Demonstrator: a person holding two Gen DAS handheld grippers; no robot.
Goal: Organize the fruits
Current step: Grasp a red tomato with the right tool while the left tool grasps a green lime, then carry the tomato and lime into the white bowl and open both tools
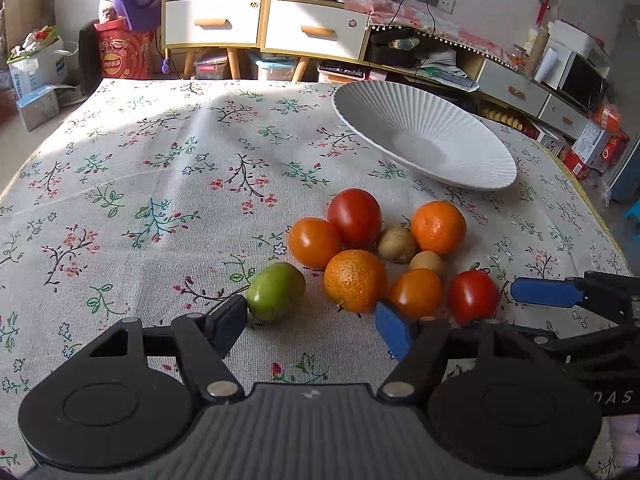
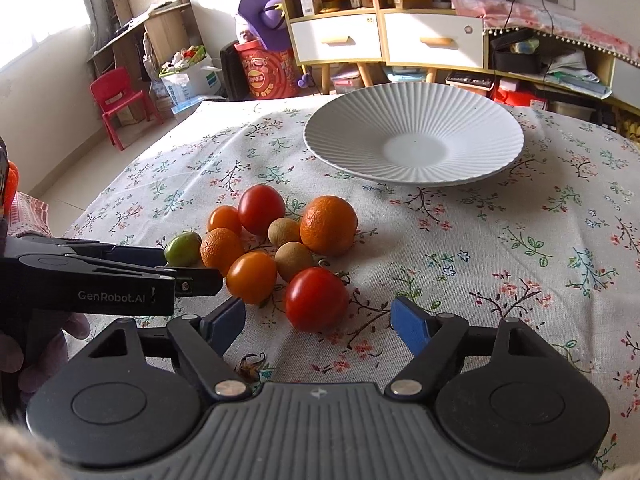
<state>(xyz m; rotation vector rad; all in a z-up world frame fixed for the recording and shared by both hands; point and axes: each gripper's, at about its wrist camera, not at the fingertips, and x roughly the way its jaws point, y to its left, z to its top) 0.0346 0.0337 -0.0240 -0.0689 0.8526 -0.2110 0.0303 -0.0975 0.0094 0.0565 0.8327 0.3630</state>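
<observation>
A heap of fruit lies on the flowered tablecloth: a green fruit point(image 1: 276, 291), oranges point(image 1: 355, 280) point(image 1: 438, 227), red tomatoes point(image 1: 354, 213) point(image 1: 473, 296), orange tomatoes point(image 1: 314, 241), small brown fruits point(image 1: 396, 245). A white ribbed plate point(image 1: 424, 136) stands empty behind them. My left gripper point(image 1: 312, 320) is open just in front of the green fruit and the near orange. My right gripper point(image 2: 318, 322) is open, its fingers on either side of the near red tomato point(image 2: 316, 298). The plate point(image 2: 414, 132) lies beyond.
The right gripper's blue finger point(image 1: 544, 292) reaches in from the right in the left view. The left gripper's body point(image 2: 100, 276) crosses the right view at left. Cabinets point(image 1: 264, 24), boxes and a red chair point(image 2: 118, 100) stand beyond the table's far edge.
</observation>
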